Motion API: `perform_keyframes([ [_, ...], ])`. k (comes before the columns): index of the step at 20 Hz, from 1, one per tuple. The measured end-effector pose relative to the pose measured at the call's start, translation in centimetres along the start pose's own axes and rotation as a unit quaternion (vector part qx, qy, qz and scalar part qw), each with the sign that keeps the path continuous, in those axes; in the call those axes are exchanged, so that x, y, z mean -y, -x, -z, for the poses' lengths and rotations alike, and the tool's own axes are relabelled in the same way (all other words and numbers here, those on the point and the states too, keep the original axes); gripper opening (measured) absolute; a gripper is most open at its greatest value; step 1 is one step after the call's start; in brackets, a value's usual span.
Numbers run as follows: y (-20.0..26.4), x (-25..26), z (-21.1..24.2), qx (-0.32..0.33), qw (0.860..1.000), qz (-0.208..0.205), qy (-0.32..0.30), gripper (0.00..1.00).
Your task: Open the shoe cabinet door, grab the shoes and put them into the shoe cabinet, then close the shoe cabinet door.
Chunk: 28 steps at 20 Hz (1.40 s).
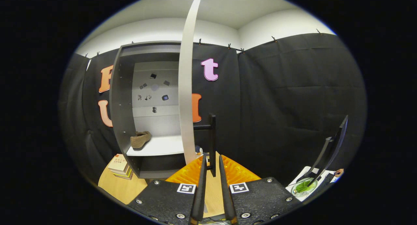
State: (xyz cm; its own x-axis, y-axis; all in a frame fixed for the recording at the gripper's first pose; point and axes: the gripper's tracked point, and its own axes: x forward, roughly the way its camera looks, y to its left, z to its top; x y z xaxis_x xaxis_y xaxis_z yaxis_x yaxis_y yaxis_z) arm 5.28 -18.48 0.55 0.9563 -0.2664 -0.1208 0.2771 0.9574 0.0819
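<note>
Jaws (211, 160): nearly together, with the door's dark bar handle (212, 143) standing upright in the narrow gap at their tips; whether both sides press on it cannot be told, so this reads as a light hold at best.
Door (187, 88): pale panel just ahead of the jaws, seen edge-on and swung wide open, the handle on a short stand-off toward the jaws.
Step in hand: by my reading, closing the door, since a shoe already lies inside.
Doing it well: keep the handle centred between the jaws, follow the door's arc around its hinge instead of pushing straight, and ease off near the frame so the panel does not slam or slip free.
Shoe cabinet (117, 98): dark open body beyond the door and to the left of the jaws, standing on the wooden surface (122, 187).
Contents: one brown shoe (140, 139) resting on the white lower shelf, near the left wall; small dark bits are fixed to the pale back panel above.
Beside the cabinet: a small stack of books (120, 166) at its lower left corner.
Far right of the jaws: a bowl of something green (303, 187) under a dark tilted panel.
</note>
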Motion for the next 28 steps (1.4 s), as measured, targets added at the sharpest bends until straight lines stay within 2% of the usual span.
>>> perform_keyframes([
  [7,1.1,0.5,0.4,-0.008,1.000,0.012,0.004,0.22],
  [15,1.3,-3.2,1.9,-0.020,0.999,-0.031,0.000,0.23],
  [21,1.0,-8.8,8.3,-0.084,0.992,-0.091,-0.007,0.23],
  [28,0.3,-15.2,17.3,-0.174,0.973,-0.153,-0.011,0.23],
])
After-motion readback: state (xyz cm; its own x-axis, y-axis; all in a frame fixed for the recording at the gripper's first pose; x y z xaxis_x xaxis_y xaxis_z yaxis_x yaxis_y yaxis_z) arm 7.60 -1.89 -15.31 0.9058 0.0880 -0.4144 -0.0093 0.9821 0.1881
